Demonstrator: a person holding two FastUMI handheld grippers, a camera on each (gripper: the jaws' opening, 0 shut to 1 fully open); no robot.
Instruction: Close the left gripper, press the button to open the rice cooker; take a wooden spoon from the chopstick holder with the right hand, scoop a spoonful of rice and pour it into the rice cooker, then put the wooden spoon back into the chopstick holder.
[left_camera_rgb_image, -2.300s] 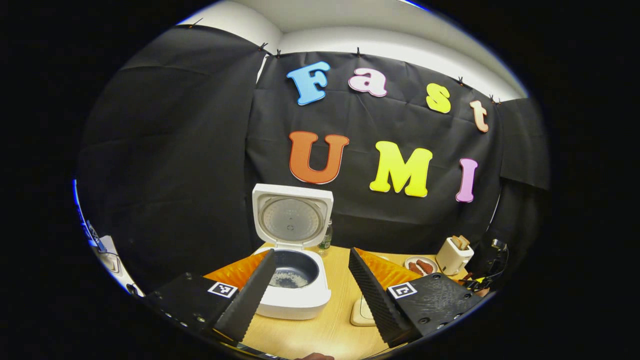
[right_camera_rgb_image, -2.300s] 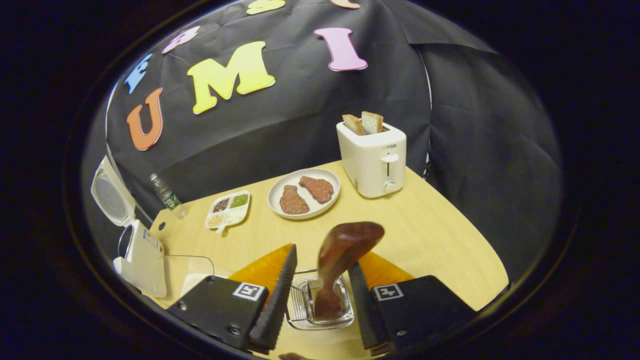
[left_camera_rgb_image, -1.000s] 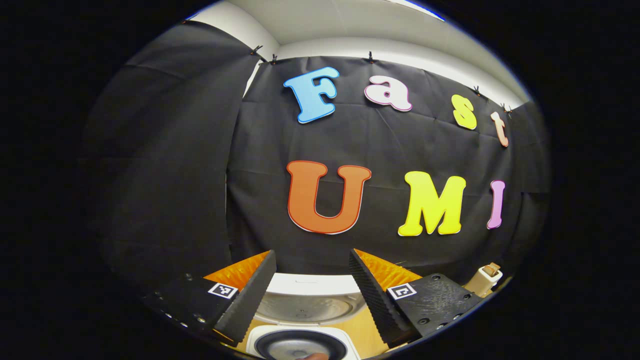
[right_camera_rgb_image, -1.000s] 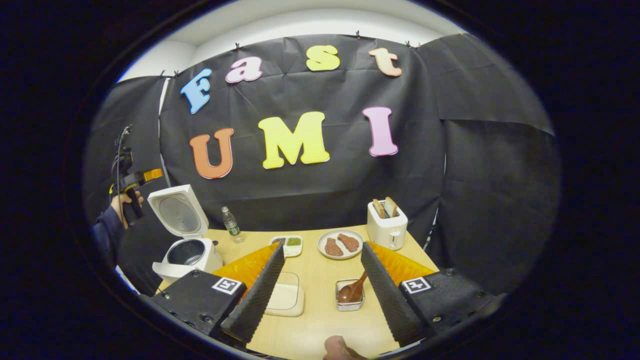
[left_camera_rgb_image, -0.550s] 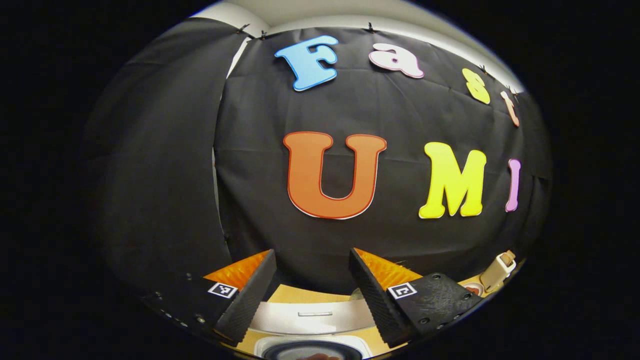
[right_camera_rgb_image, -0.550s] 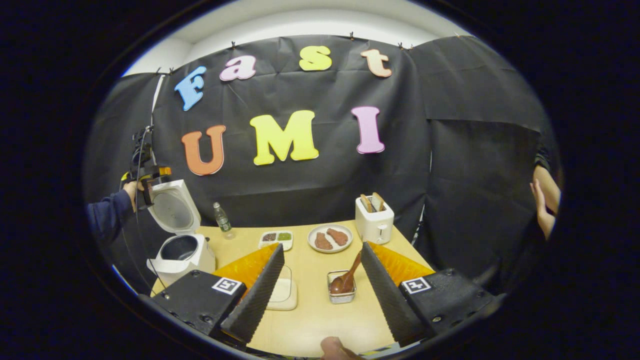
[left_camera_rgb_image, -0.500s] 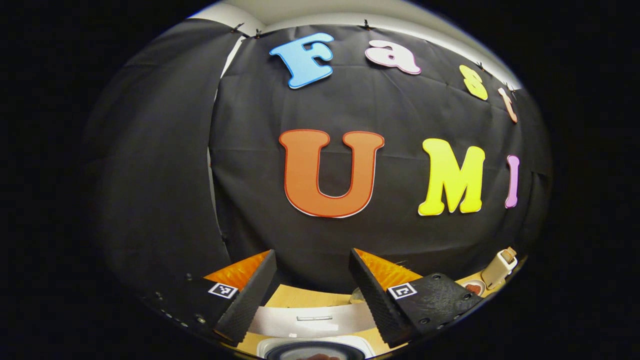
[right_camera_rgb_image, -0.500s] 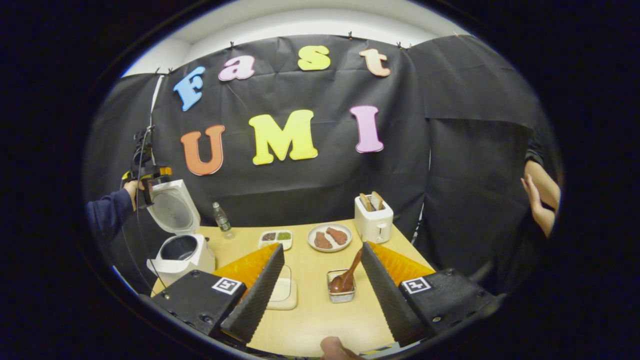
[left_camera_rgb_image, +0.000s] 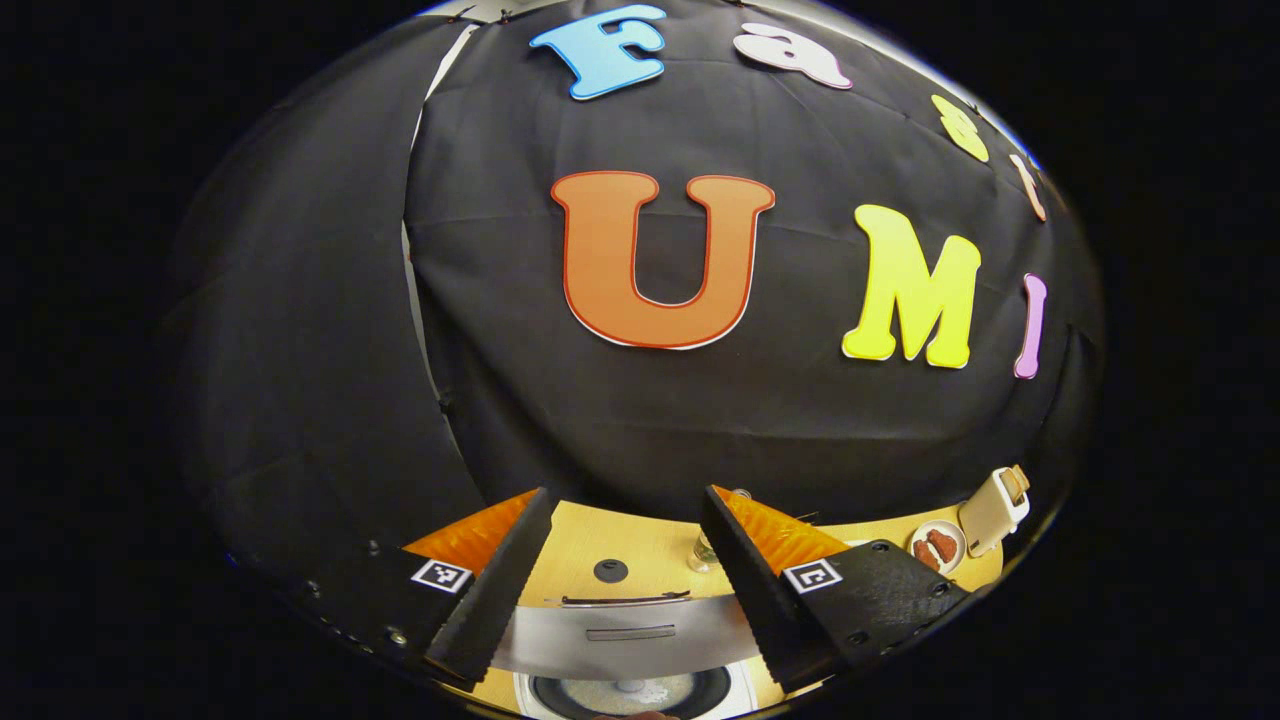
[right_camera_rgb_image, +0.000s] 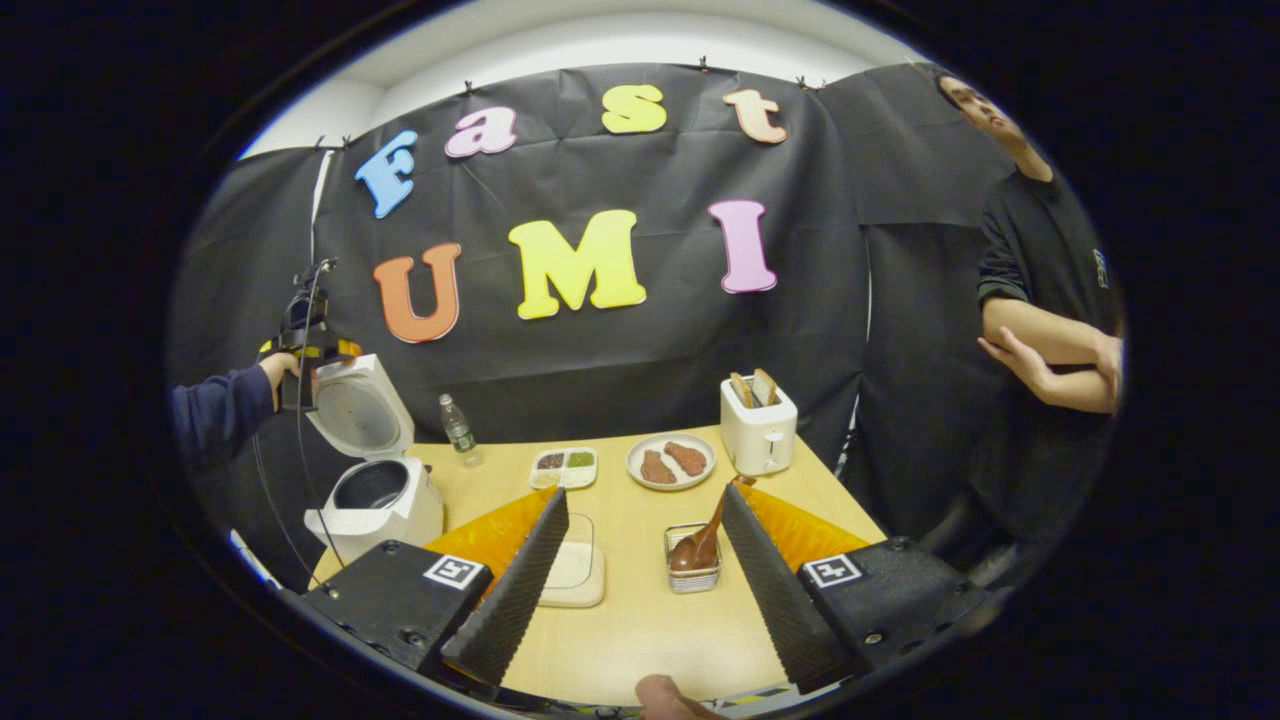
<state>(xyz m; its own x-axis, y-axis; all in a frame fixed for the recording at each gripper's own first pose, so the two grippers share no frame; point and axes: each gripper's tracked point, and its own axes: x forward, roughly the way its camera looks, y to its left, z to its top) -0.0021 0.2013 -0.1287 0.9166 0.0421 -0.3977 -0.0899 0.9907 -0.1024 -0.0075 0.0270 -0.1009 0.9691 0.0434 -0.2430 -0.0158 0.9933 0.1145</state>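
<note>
In the right gripper view the white rice cooker (right_camera_rgb_image: 378, 505) stands at the table's left with its lid (right_camera_rgb_image: 357, 410) raised. A hand holds my left gripper (right_camera_rgb_image: 303, 350) at the lid's top edge. In the left gripper view the left gripper (left_camera_rgb_image: 625, 498) is open, and the lid's top edge (left_camera_rgb_image: 620, 630) lies low between the fingers, with the inner pot (left_camera_rgb_image: 625, 692) below it. My right gripper (right_camera_rgb_image: 645, 492) is open above the table's near side. The wooden spoon (right_camera_rgb_image: 703, 535) stands in the wire chopstick holder (right_camera_rgb_image: 694, 577) beyond it, untouched.
A shallow rice container (right_camera_rgb_image: 575, 572) lies left of the holder. Farther back are a bottle (right_camera_rgb_image: 458, 425), a seasoning tray (right_camera_rgb_image: 563, 466), a plate of meat (right_camera_rgb_image: 670, 462) and a toaster (right_camera_rgb_image: 758, 436). A person (right_camera_rgb_image: 1040, 300) stands at the right with folded arms.
My right gripper drew back from the holder, leaving the spoon in it. My left gripper rose and moved forward to the lid's top edge. A person stepped in at the right.
</note>
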